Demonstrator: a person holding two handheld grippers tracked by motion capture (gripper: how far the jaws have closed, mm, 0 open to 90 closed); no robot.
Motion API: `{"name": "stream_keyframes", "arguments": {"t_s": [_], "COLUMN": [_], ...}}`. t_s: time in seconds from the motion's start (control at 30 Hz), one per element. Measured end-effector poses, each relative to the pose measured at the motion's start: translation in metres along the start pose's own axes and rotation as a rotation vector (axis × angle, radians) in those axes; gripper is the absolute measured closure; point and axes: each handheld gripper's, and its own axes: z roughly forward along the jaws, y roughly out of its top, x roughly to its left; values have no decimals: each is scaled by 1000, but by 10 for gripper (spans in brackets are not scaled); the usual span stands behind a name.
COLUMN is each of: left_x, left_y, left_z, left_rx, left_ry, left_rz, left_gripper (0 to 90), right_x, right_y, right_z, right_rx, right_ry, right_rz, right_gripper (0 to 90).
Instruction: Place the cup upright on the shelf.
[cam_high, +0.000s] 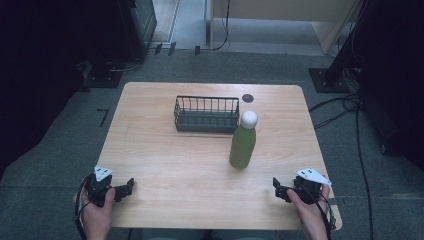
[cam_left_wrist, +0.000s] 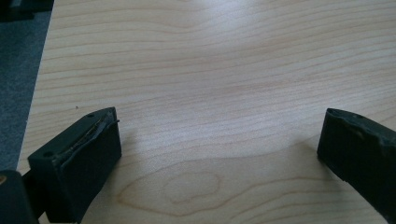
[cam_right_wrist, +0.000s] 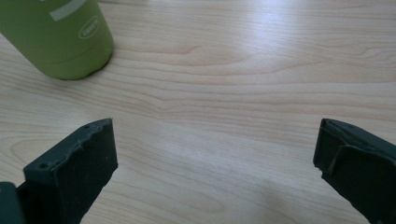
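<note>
1. Green bottle (cam_high: 243, 146) upright on table (cam_high: 165, 155), just right of and nearer than the wire basket (cam_high: 206, 114).
2. Right gripper (cam_high: 279, 190) near bottle, front-right of it, jaws wide apart, empty.
3. Left gripper (cam_high: 127, 188) well left of bottle, jaws wide, empty.

A light wooden worktop (cam_high: 165, 155) with rounded corners stands on grey carpet (cam_high: 55, 170). Beyond it a pale wooden cabinet (cam_high: 280, 17) rises at the far side. Dark equipment (cam_high: 135, 22) sits far left, and black cables (cam_high: 345, 107) trail across the floor on the right. The sides lie in shadow.
</note>
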Motion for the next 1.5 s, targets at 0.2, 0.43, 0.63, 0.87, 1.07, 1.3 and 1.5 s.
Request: {"name": "stream_keyframes", "arguments": {"t_s": [0.2, 0.43, 0.63, 0.87, 1.07, 1.3, 1.5], "left_x": [0, 0, 0, 0, 0, 0, 0], "left_y": [0, 0, 0, 0, 0, 0, 0], "left_z": [0, 0, 0, 0, 0, 0, 0], "left_rx": [-1, 0, 0, -2, -2, -2, -1], "left_ry": [0, 0, 0, 0, -1, 0, 0], "left_rz": [0, 0, 0, 0, -1, 0, 0], "left_gripper": [1, 1, 1, 1, 1, 1, 1], "right_x": [11, 23, 35, 49, 59, 72, 82], "right_y": [5, 11, 17, 26, 31, 39, 46], "right_z": [4, 9, 14, 21, 24, 29, 33], "right_rx": [-3, -6, -12, -27, -33, -46, -59], "right_ry": [27, 55, 87, 118, 143, 172, 193], "right_rz": [-15, -31, -37, -52, -60, -63, -62], "right_gripper": [0, 0, 0, 0, 0, 0, 0]}}
